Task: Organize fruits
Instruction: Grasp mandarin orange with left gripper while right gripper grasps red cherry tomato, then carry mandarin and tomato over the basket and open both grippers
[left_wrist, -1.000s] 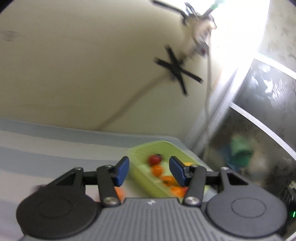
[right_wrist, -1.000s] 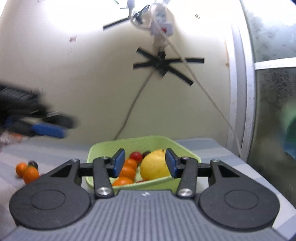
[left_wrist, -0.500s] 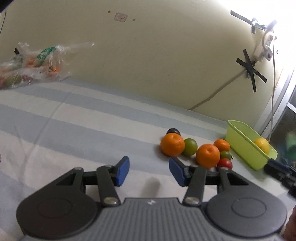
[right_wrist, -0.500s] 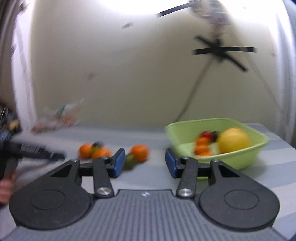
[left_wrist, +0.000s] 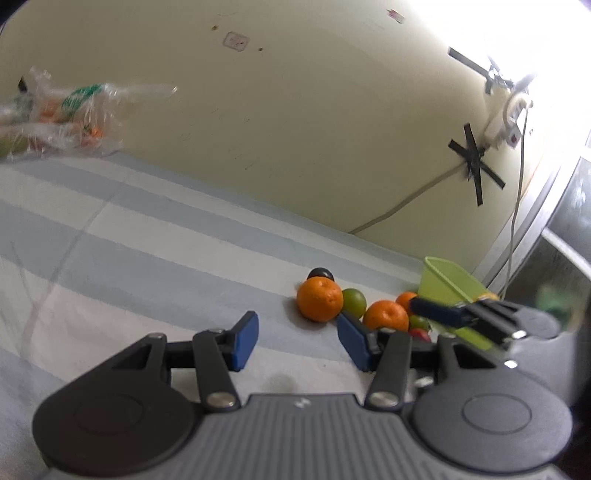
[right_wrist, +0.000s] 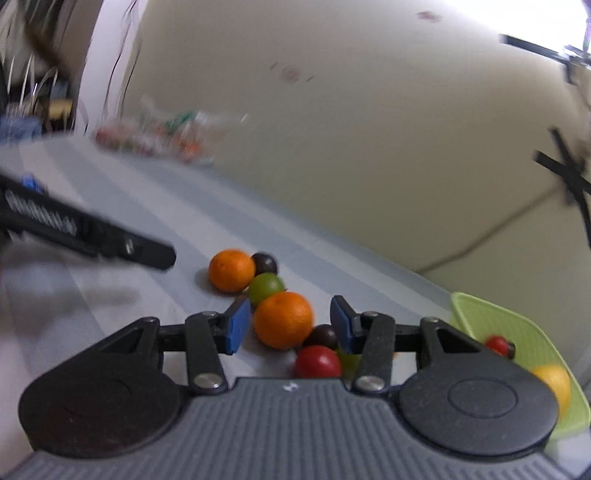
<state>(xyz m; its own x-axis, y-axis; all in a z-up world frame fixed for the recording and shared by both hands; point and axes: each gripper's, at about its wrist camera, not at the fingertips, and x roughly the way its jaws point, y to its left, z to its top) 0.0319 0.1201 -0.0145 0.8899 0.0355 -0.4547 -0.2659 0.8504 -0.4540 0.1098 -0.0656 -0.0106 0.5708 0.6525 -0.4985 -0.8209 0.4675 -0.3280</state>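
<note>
Plainly, the right gripper (right_wrist: 285, 325) is the nearer one, its jaws partly open and empty, an orange (right_wrist: 283, 319) lying loose between them beside the green bin (right_wrist: 517, 325), while the left gripper (left_wrist: 297, 341), likewise empty, faces bare cloth.

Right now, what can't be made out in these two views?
- Plastic bag, both views: contents blurred.
- Green tub, right wrist view: mostly behind the right gripper's body; left wrist view: inside unseen.
- Small fruit, left wrist view: hidden behind the left gripper.
</note>
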